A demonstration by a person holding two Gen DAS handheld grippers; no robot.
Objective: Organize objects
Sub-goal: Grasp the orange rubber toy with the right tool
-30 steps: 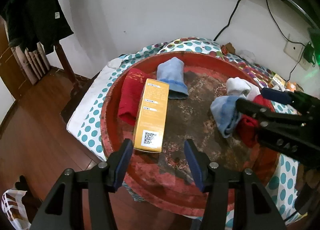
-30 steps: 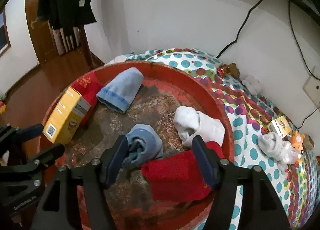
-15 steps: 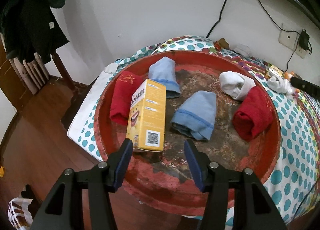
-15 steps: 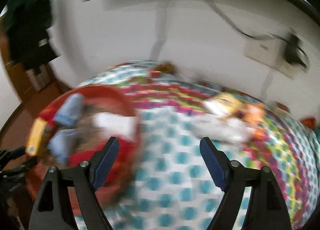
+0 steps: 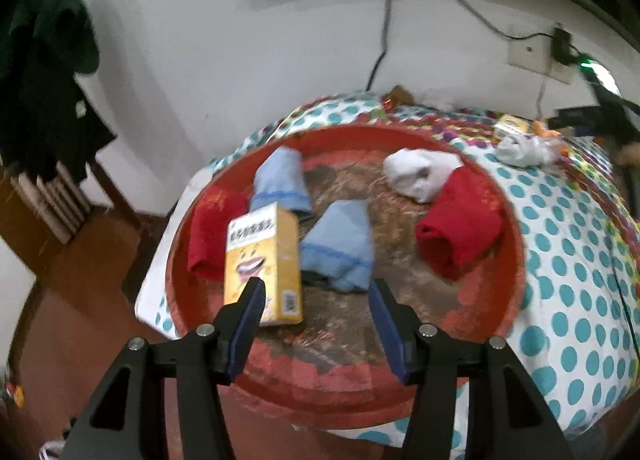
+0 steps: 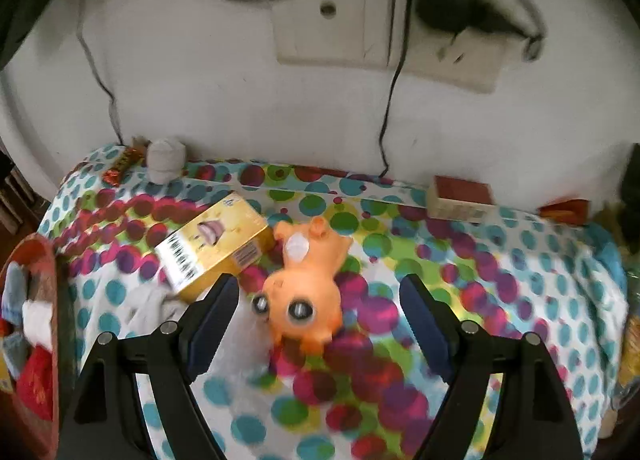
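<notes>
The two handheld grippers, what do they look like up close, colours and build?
The left gripper and right gripper look alike: black angular plastic frames with triangular cut-outs, small silver screw heads along the top, and two tapering fingers lined with dark blue pads. No cables, markings, hands or sleeves show.

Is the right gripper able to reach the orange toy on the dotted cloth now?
Probably yes. The right gripper is open, and the orange toy lies between its fingers with nothing on top. The yellow box beside it is close to the left finger and may get bumped.
</notes>
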